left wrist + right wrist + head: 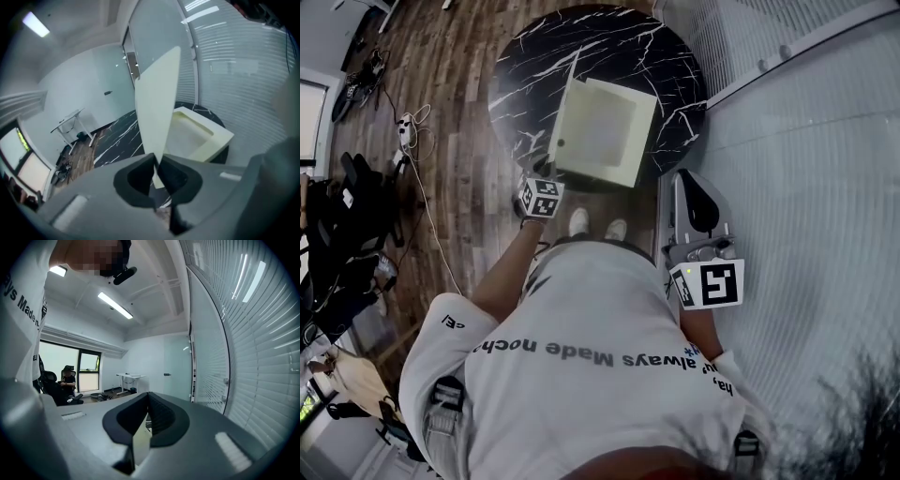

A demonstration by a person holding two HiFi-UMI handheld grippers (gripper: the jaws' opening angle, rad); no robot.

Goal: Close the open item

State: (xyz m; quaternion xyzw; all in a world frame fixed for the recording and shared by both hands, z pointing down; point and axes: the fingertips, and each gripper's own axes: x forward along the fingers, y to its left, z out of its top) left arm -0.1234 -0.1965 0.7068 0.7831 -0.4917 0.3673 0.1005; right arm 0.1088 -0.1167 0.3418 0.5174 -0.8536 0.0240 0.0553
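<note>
Step in hand, by judgement: start of the closing swing. Finds the box (pixel 605 131) on the table (pixel 534 56), toward its near edge, with the lid (pixel 157 103) upright above the table top. Pinches the lid's thin edge in the left gripper (pixel 157 165), jaws clenched on it. Holds the right gripper (pixel 148 399) off the table, beyond its near right rim, jaws pressed together on nothing of the task. Next: swing the lid down in an arc about its hinge side until flat over the box; avoid any sideways pull, likely to drag so light a box across the table. Materials: cream, matte, rigid-looking square box with shallow recessed inside and flat, thin panel lid; round, glossy black table with white marble veining.
</note>
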